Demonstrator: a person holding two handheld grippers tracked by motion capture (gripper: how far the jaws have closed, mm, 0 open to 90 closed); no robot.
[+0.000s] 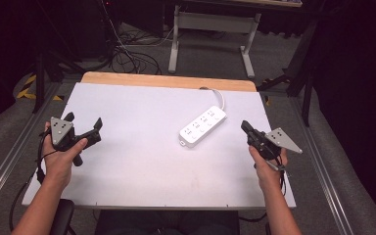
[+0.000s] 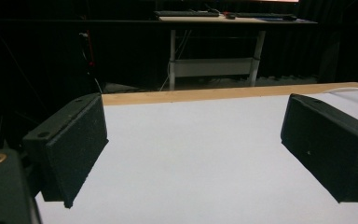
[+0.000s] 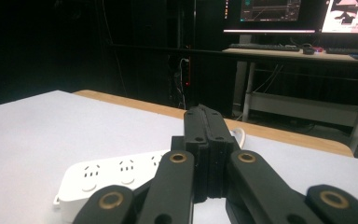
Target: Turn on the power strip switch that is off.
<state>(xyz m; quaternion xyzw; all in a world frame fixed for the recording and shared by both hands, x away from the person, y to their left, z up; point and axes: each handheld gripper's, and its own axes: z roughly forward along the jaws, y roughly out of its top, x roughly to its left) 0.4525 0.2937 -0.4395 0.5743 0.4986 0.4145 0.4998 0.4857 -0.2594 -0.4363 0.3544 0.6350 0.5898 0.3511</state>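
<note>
Holding your left gripper [image 1: 82,123] spread at frame left, you keep your right gripper [image 1: 245,126] pressed together, empty, right of the power strip [image 1: 203,126].

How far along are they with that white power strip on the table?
Hardly begun, it seems. The power strip lies untouched mid-table, its cord running to the far edge. The right gripper sits beside it with jaws shut on nothing; the left gripper waits apart, jaws wide open. In hand: only positioning. Left to do: reaching and actually handling the strip.
</note>
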